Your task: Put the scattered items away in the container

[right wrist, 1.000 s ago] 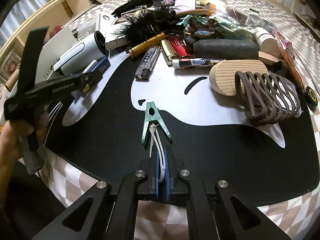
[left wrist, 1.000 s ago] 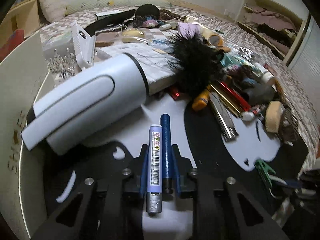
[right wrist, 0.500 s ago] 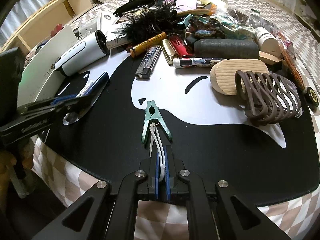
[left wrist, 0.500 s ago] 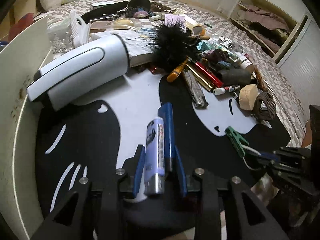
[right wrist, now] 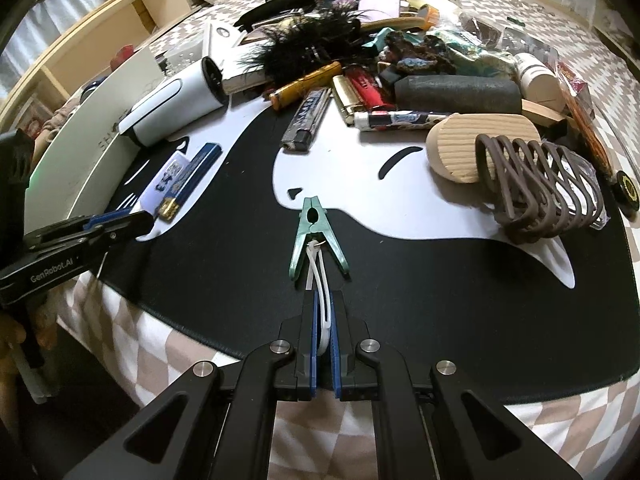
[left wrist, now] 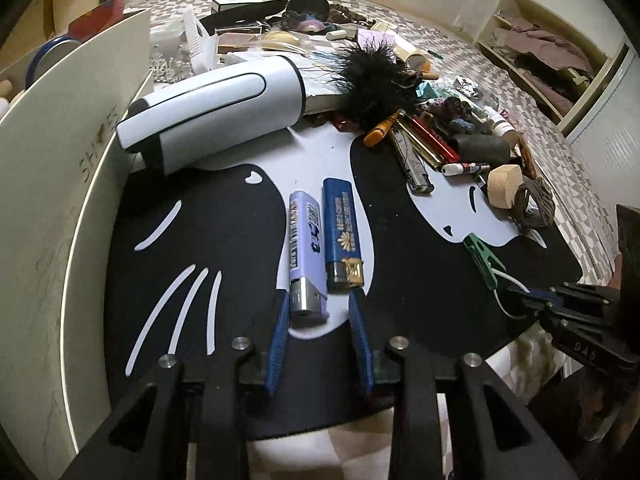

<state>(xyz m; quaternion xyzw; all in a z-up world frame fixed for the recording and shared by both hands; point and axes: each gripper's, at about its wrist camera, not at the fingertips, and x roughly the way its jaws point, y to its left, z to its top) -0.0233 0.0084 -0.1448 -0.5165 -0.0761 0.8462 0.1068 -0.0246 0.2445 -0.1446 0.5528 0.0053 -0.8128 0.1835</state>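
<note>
Two lighters, a lilac one [left wrist: 305, 252] and a blue one [left wrist: 342, 232], lie flat side by side on the black-and-white mat [left wrist: 200, 220]. My left gripper [left wrist: 318, 297] is open. Its blue fingers [left wrist: 280, 320] flank the lighters' metal ends without pressing them. In the right wrist view the same left gripper [right wrist: 134, 219] sits just short of the lighters [right wrist: 180, 176]. My right gripper [right wrist: 325, 296] is shut on the white cord [right wrist: 322, 304] tied to a green clip [right wrist: 316, 232], which rests on the mat. The white "SHOES" box [left wrist: 60, 168] stands at the mat's left.
A white cylindrical appliance [left wrist: 216, 108] lies beside the box. Behind it are black feathers [left wrist: 372, 80] and a pile of several lighters and tubes [right wrist: 352, 96]. A wooden block [right wrist: 480, 140] and a brown wire coil [right wrist: 540, 184] sit right. The checkered bedspread's edge [right wrist: 160, 356] is close below.
My left gripper drew back towards the mat's near edge and its jaws parted. The two lighters, gripped on edge before, now lie flat on the mat. The right gripper kept its hold.
</note>
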